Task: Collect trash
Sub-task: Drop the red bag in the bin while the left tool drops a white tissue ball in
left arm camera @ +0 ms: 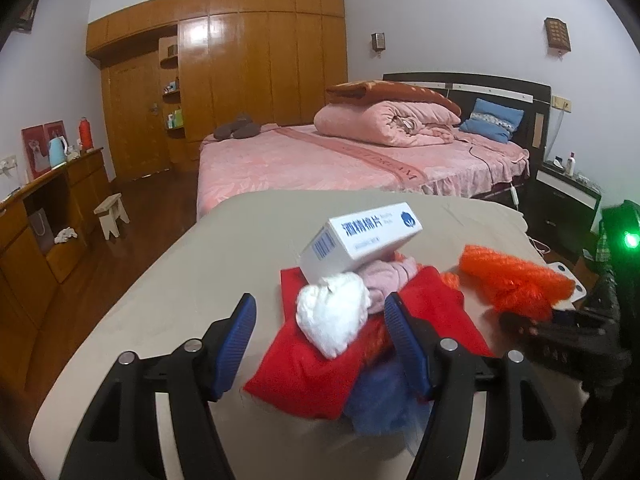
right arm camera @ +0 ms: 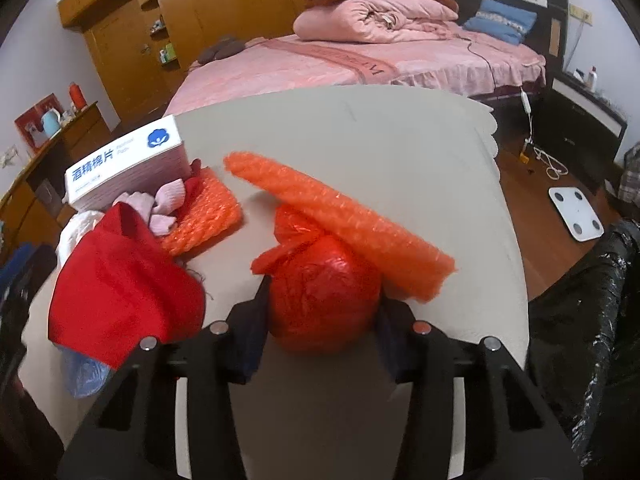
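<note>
On the beige table (right arm camera: 360, 140) lies a knotted red plastic bag (right arm camera: 320, 316), balled up. My right gripper (right arm camera: 324, 292) is closed around it, a pad against each side. An orange bubble-wrap roll (right arm camera: 344, 220) rests across the top of the bag. To the left is a pile: red cloth (left arm camera: 312, 372), a white crumpled wad (left arm camera: 332, 316), pink cloth (left arm camera: 384, 280), a white box with blue print (left arm camera: 360, 240), blue plastic (left arm camera: 380, 400). My left gripper (left arm camera: 320, 312) stands open over this pile, with the white wad between its fingers and untouched.
A black bin bag (right arm camera: 592, 320) hangs at the table's right edge. A second orange bubble-wrap piece (right arm camera: 204, 216) lies beside the pile. Beyond the table are a pink bed (left arm camera: 320, 156), a white scale (right arm camera: 576, 212) on the floor, and a wooden desk (left arm camera: 48, 216) at left.
</note>
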Demonstrator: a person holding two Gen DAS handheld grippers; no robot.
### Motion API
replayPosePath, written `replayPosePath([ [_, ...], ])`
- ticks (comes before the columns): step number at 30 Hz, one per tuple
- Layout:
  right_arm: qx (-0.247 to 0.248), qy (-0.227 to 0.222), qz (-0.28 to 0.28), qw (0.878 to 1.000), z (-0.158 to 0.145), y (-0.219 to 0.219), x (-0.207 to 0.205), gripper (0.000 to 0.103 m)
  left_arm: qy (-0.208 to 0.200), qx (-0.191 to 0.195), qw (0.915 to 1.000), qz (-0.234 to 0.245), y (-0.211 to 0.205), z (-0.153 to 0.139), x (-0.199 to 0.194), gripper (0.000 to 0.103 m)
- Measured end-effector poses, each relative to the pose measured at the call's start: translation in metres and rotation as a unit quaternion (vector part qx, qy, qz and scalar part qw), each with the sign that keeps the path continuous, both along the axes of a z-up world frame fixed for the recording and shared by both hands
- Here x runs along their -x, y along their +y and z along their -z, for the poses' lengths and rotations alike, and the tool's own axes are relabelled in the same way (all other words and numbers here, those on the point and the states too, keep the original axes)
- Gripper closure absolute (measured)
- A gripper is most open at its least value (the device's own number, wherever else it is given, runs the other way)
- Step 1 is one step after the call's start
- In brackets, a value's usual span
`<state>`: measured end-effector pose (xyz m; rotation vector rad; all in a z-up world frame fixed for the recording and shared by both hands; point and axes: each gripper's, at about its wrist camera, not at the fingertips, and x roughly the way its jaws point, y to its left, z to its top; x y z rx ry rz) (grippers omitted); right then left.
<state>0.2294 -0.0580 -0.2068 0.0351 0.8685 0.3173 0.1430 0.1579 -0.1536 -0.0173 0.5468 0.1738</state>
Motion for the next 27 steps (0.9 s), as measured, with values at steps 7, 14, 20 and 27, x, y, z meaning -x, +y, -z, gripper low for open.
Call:
replayPosePath([
  [7, 0.005, -0.002, -0.025, 1.0, 0.0, 0.009, 0.019, 0.058, 0.028, 0.006, 0.9995, 0.012, 0.001, 0.013, -0.016, 0.046],
  [14, -0.008, 0.008, -0.023, 1.0, 0.002, 0.005, 0.016, 0.058, 0.056, 0.031, 0.9976, 0.028, 0.004, 0.022, -0.029, 0.068],
  [20, -0.037, -0.002, -0.041, 0.998, -0.01, -0.005, 0.028, 0.058, 0.026, 0.04, 0.9984, 0.031, 0.008, 0.009, -0.011, 0.074],
  [27, -0.066, -0.019, -0.051, 0.996, -0.037, -0.018, 0.051, 0.058, -0.009, 0.039, 0.9984, 0.04, 0.002, -0.019, 0.02, 0.074],
])
